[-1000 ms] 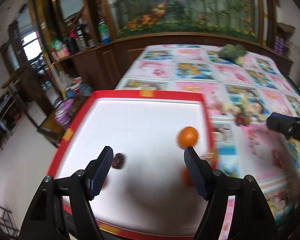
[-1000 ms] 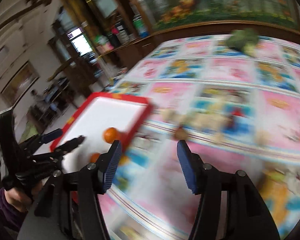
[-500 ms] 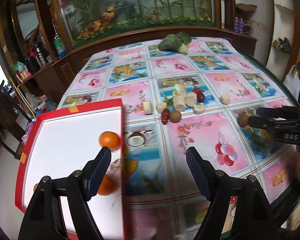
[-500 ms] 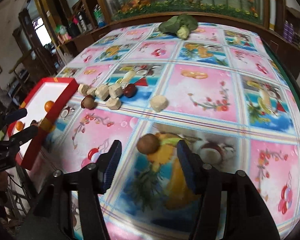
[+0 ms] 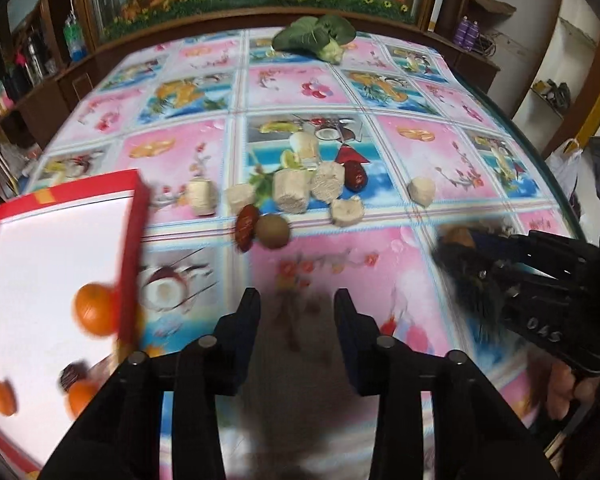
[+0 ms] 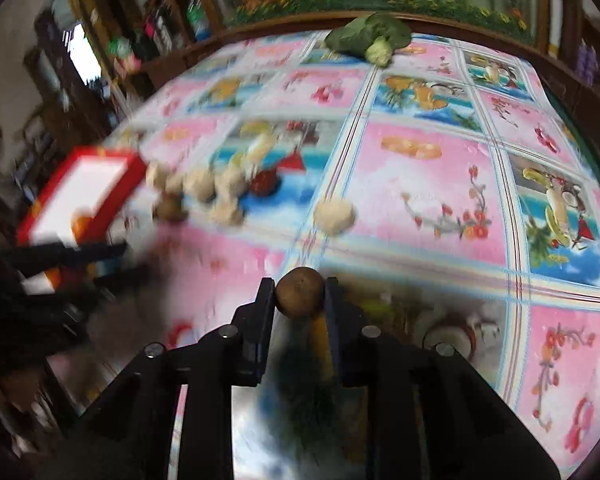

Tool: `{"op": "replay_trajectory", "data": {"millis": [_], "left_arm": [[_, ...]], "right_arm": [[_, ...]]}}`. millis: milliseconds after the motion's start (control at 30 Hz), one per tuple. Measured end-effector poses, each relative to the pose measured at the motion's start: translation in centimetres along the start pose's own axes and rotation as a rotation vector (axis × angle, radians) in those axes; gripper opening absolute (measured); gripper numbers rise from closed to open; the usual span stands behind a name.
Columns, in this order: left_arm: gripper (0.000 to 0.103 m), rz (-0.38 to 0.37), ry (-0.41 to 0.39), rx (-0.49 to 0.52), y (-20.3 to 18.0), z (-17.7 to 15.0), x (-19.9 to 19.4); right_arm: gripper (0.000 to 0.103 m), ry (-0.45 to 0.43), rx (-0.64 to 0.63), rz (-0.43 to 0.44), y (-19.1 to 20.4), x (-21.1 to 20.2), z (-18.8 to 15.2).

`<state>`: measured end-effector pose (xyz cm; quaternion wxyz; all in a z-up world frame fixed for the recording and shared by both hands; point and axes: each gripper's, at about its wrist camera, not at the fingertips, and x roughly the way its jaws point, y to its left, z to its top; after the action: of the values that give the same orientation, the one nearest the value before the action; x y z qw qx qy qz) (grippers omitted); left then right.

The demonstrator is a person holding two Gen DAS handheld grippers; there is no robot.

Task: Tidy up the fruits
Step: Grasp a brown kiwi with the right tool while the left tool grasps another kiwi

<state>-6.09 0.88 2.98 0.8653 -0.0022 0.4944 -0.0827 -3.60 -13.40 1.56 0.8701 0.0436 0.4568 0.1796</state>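
While the right gripper has its fingers closed on a brown kiwi, pinched near the tips and held just above the tabletop, the step in hand looks like carrying that fruit to the red tray at the left. To do it well, keep the squeeze steady (the kiwi sits far forward between the fingers, so a loose hold could let it roll out), lift clear of the tray's raised rim, and set it down on a bare white patch away from the oranges already lying inside.

The left gripper hangs over the tabletop just beside the tray, fingers partly open and holding nothing; it should stay out of the right one's path.

A second kiwi, a red date touching it, another date and several pale chunks lie clustered mid-table. The cloth is glossy, printed with pink and blue fruit panels. A leafy green vegetable sits at the far edge, before dark wooden cabinets and a planted glass case.
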Motion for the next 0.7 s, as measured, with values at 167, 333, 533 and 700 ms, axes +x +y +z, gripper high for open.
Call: {"op": "replay_trajectory", "data": {"millis": [167, 333, 533, 700], "left_arm": [[0.035, -0.002, 0.013, -0.045, 0.3, 1.1, 1.9], [0.035, 0.020, -0.011, -0.074, 1.4, 2.2, 2.4], [0.025, 0.055, -0.038, -0.044, 1.4, 2.6, 2.7], [0.022, 0.058, -0.058, -0.033, 1.6, 2.4, 2.7]], "right_arm": [[0.027, -0.108, 0.128, 0.104, -1.9, -0.7, 2.1], [0.027, -0.135, 0.140, 0.123, -2.5, -1.3, 2.3], [0.027, -0.118, 0.135, 0.130, -2.4, -0.9, 2.3], [0.027, -0.127, 0.134, 0.125, -2.4, -0.9, 2.1]]}}
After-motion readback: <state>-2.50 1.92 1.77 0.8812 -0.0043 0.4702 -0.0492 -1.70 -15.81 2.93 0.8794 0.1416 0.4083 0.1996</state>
